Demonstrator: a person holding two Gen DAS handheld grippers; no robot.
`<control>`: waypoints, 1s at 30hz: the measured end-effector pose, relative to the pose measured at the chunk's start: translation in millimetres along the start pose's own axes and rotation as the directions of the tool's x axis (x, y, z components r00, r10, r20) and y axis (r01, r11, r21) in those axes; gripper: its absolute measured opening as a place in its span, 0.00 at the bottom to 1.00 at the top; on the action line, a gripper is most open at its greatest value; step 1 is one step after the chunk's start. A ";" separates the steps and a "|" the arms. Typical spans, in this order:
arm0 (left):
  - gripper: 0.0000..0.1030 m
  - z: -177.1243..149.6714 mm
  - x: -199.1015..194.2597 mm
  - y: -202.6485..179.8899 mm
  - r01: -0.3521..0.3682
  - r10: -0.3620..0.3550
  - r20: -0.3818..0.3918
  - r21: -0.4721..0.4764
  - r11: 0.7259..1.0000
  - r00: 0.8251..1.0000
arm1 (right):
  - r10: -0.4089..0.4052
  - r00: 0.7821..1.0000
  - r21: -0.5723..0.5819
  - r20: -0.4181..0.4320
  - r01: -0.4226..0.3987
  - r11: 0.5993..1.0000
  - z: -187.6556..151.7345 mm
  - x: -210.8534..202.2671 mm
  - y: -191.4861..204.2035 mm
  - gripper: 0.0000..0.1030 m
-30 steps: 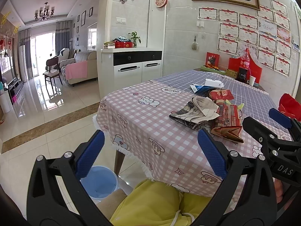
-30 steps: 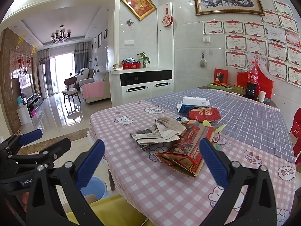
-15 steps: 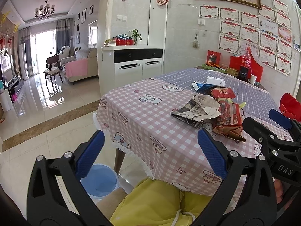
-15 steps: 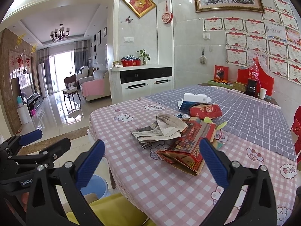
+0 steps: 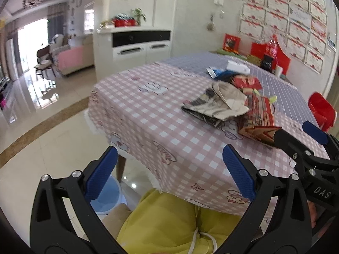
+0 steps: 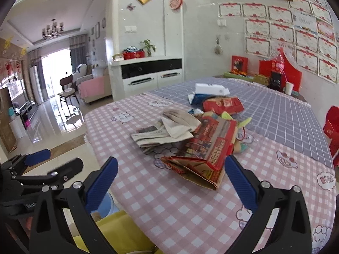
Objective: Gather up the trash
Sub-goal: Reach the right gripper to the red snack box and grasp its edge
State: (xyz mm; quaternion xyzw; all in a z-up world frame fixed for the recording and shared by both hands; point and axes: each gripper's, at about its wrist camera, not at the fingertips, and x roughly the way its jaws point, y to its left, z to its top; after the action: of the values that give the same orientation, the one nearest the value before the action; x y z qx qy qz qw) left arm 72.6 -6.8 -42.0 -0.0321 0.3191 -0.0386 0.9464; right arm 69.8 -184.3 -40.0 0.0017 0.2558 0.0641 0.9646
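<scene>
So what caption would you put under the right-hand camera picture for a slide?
Open right gripper faces a flattened red carton and folded newspaper on the checked tablecloth.

Left wrist view low at table (image 5: 169,127) edge, right wrist view nearer, both sharing newspaper (image 6: 156,137)

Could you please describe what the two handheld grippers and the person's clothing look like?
Both the left gripper and the right gripper have black plastic frames with silver screws and ribbed blue pads. White lettering marks each body. The person wears yellow-green clothing with a white drawstring.
</scene>
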 end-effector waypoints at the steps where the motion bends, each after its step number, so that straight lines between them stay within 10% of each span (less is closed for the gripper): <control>1: 0.94 1.6 6.9 -1.4 0.012 -0.012 -0.013 0.012 1.000 1.000 | -0.008 1.000 0.008 -0.009 0.008 1.000 -0.2 3.4 -2.6 0.96; 26: 0.94 39.1 107.4 3.1 0.177 -0.150 -0.202 0.123 0.977 0.968 | -0.310 0.926 -0.077 -0.214 0.300 0.951 9.2 109.1 1.8 0.95; 30: 0.94 44.8 110.2 -2.9 0.209 -0.176 -0.196 0.160 0.965 0.965 | -0.307 0.913 -0.069 -0.267 0.300 0.952 1.8 118.9 0.1 0.53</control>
State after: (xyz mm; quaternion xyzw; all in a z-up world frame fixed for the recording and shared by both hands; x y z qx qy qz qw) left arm 187.0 -18.4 -72.5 0.0256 0.3938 -0.1619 0.9045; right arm 173.0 -169.4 -97.1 -0.0599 0.3833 -0.0833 0.9179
